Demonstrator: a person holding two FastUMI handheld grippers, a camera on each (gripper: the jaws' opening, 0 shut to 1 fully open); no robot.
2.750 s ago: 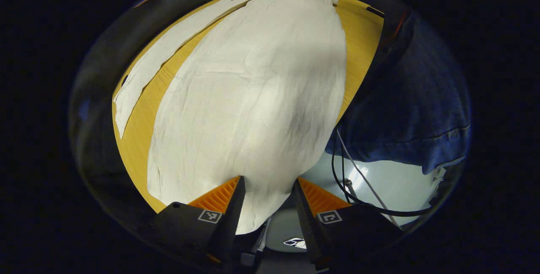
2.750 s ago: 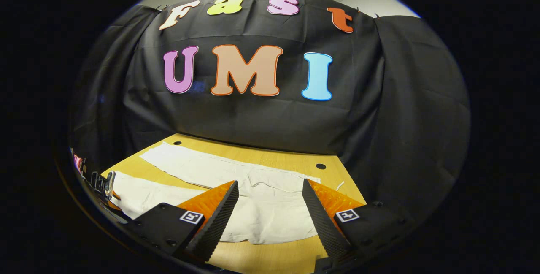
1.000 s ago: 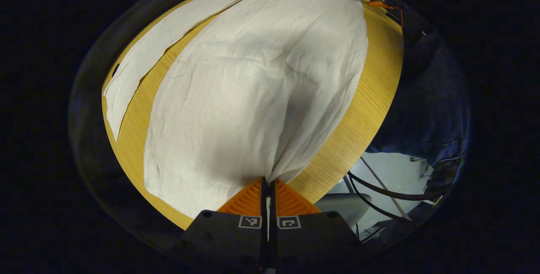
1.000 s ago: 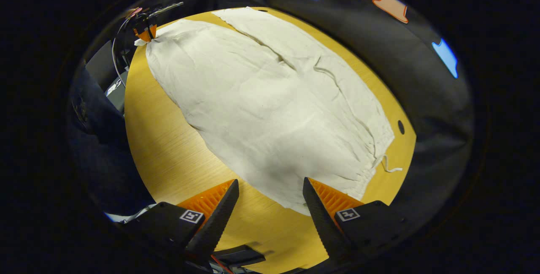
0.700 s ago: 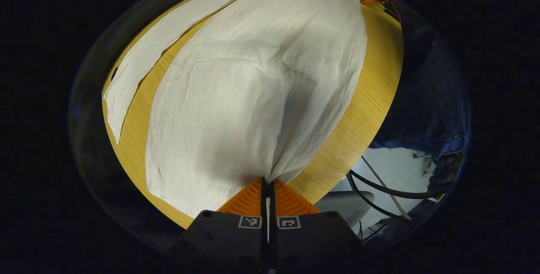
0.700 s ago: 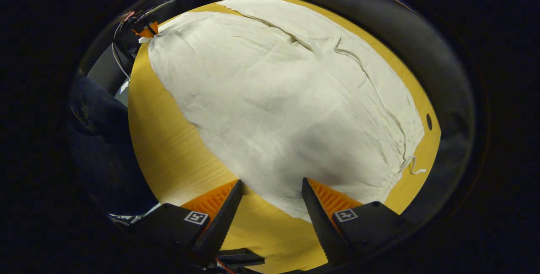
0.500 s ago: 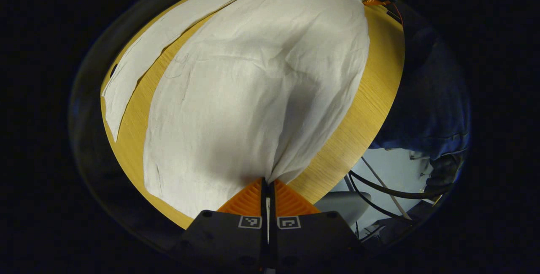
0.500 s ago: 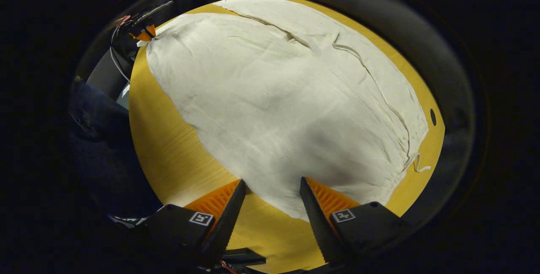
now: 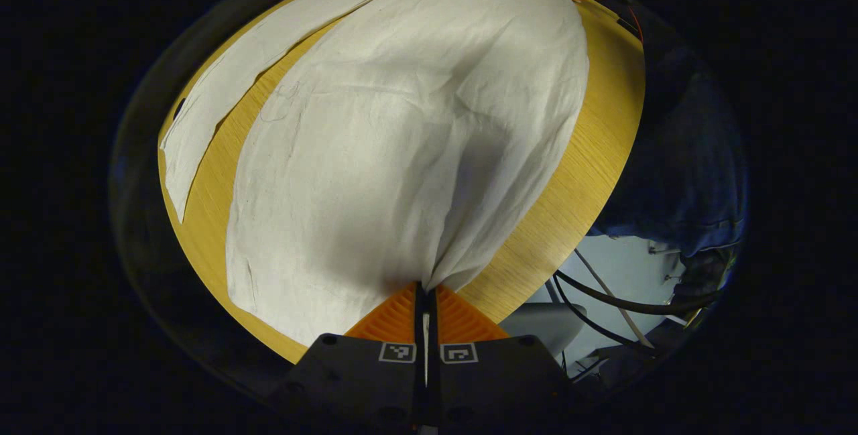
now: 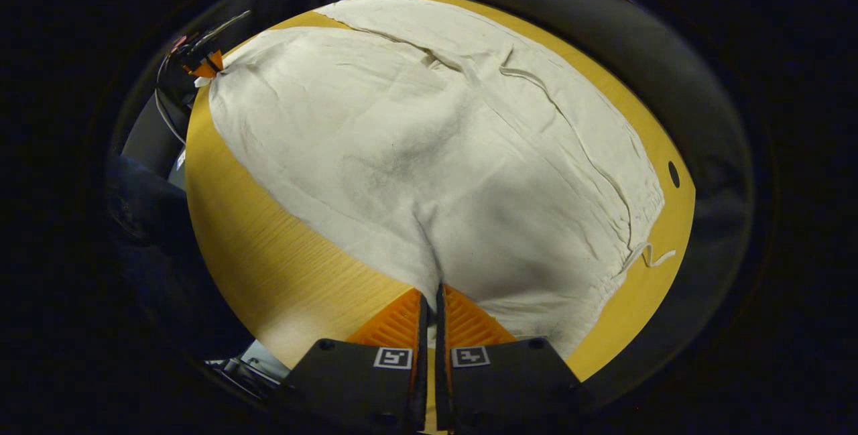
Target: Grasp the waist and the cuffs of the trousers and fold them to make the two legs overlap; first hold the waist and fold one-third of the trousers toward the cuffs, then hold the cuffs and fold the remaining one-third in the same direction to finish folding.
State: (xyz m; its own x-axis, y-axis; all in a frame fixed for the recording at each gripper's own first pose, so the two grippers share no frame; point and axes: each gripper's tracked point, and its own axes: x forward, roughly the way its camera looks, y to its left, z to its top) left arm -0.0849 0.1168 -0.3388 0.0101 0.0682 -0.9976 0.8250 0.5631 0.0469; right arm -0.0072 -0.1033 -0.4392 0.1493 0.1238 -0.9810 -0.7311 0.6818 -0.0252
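- Right gripper view: the right gripper (image 10: pixel 430 297), open a moment ago, has closed on the waist edge of the cream cloth trousers (image 10: pixel 429 153), spread on the yellow wooden table (image 10: pixel 281 274).
- Left gripper view: the left gripper (image 9: pixel 425 291) stays clamped on the near cuff; lift both ends together and level, I'd judge, carrying this leg over the far leg (image 9: pixel 221 93).

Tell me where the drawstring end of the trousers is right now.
In the right gripper view, the drawstring end lies on the wooden table at the right, just off the gathered waist, below a dark table hole.
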